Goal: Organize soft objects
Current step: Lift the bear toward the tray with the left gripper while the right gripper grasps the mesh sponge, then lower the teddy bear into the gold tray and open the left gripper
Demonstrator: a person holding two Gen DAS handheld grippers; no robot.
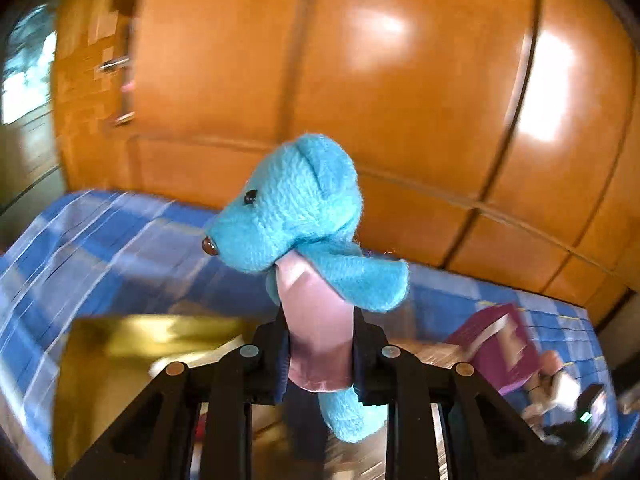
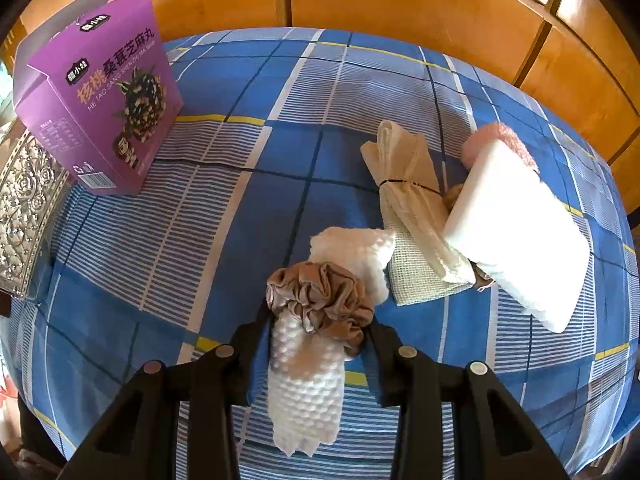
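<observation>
My left gripper (image 1: 320, 350) is shut on a small blue teddy bear (image 1: 296, 208), its pads pressing the pink satin ribbon at the bear's body. The bear is held up in the air, head upright, facing left. My right gripper (image 2: 316, 344) points down at the bed and is shut on a white bumpy cloth roll (image 2: 306, 380) ringed by a tan satin scrunchie (image 2: 324, 296). To its right lie a tied beige mesh cloth (image 2: 412, 208) and a white folded towel (image 2: 516, 232) with a pink fuzzy piece (image 2: 500, 138) behind it.
A blue checked bedsheet (image 2: 248, 208) covers the bed. An open purple carton (image 2: 100, 92) stands at its far left, also in the left wrist view as the purple carton (image 1: 500, 344). A gold box (image 1: 132, 352) sits below the bear. An embossed silver box (image 2: 28, 208) lies at left. Orange wooden wardrobe (image 1: 400, 80) behind.
</observation>
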